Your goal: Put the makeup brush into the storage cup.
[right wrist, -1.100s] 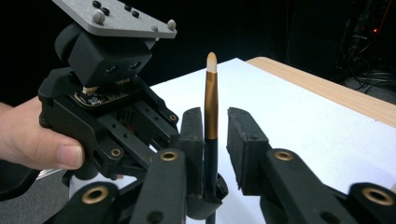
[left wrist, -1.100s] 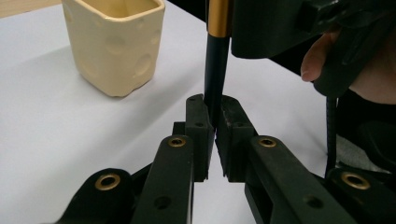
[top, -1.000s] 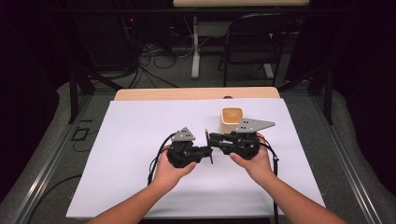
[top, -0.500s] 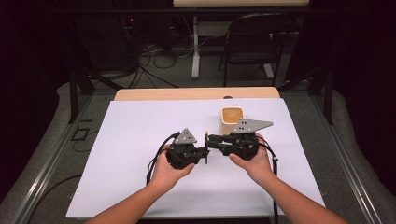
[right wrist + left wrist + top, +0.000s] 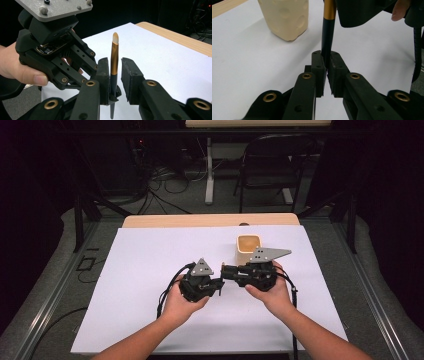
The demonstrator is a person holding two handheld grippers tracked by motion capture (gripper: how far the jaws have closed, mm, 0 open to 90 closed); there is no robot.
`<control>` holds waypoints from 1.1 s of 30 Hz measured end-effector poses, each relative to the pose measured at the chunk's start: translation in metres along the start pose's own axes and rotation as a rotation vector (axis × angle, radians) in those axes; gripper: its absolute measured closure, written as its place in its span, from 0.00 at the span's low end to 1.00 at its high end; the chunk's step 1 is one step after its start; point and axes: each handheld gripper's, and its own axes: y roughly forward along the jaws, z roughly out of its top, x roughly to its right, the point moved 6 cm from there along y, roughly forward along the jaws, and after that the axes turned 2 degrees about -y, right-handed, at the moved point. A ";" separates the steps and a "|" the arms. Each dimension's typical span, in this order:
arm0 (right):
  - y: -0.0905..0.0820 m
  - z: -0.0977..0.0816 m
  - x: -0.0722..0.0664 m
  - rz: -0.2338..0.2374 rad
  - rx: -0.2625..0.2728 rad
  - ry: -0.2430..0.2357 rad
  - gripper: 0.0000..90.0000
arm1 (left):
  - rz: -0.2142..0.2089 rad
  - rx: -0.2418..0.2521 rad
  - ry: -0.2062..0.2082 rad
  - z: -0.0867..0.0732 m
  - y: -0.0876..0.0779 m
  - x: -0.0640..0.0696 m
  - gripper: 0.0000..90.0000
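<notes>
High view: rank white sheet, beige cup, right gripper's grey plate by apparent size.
1. White sheet, largest by far.
2. Beige cup and grey plate look alike in extent; the plate sits nearer the camera, so no firm order.

- Left gripper (image 5: 218,286) held in left hand (image 5: 184,301) near table centre, jaws clamped together, pointing right.
- Right gripper (image 5: 226,270) held in right hand (image 5: 270,292), pointing left, tips meeting the left's, jaws slightly apart and just been closing.
- Both forearms entering from near edge.
</notes>
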 end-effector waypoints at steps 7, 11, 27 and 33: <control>0.002 0.000 -0.001 0.002 0.003 0.000 0.87 | -0.012 -0.001 0.001 0.001 0.000 0.003 0.93; 0.003 0.000 -0.001 0.001 0.011 -0.001 0.88 | -0.015 -0.001 0.003 0.001 0.001 0.004 0.93; 0.003 0.000 -0.001 0.002 0.014 0.001 0.92 | -0.015 -0.003 0.003 0.000 0.002 0.005 0.93; 0.003 0.000 -0.001 0.001 0.012 0.001 0.93 | -0.016 -0.004 0.003 0.000 0.001 0.005 0.93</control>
